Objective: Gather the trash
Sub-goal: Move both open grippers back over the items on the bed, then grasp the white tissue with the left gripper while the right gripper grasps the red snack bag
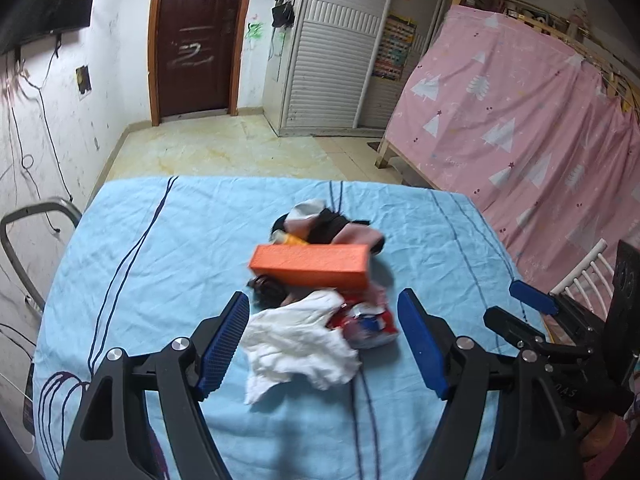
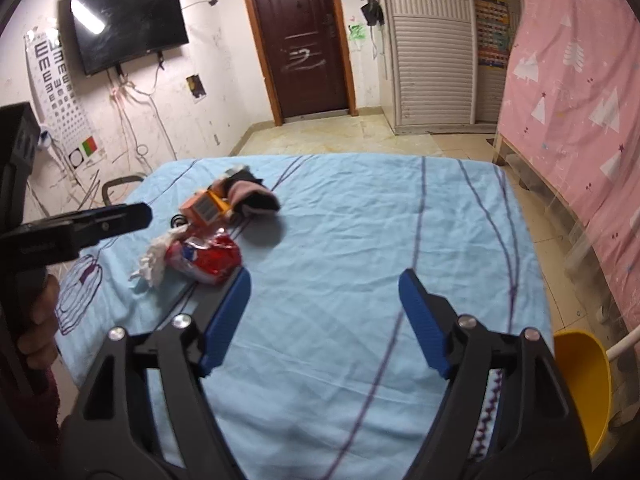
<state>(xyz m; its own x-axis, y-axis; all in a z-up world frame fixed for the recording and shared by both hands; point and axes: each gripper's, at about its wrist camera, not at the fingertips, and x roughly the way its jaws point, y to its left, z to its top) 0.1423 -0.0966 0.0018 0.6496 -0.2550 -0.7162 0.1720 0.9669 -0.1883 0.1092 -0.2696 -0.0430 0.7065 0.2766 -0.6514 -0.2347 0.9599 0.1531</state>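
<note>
Left wrist view: left gripper (image 1: 323, 334), fingers spread, nothing pinched. Crumpled white tissue (image 1: 298, 346) lies between them on the blue-sheeted worktop (image 1: 160, 248); red wrapper (image 1: 370, 324) and orange box (image 1: 310, 266) touch behind. Bare cloth on both sides.

Right wrist view: right gripper (image 2: 324, 318), fingers spread, empty, above open cloth; trash pile left. Yellow bin (image 2: 582, 384) beside the worktop's right edge.

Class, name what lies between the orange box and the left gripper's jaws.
A crumpled white tissue and a red wrapper, between the orange box and the left gripper; left wrist view.
</note>
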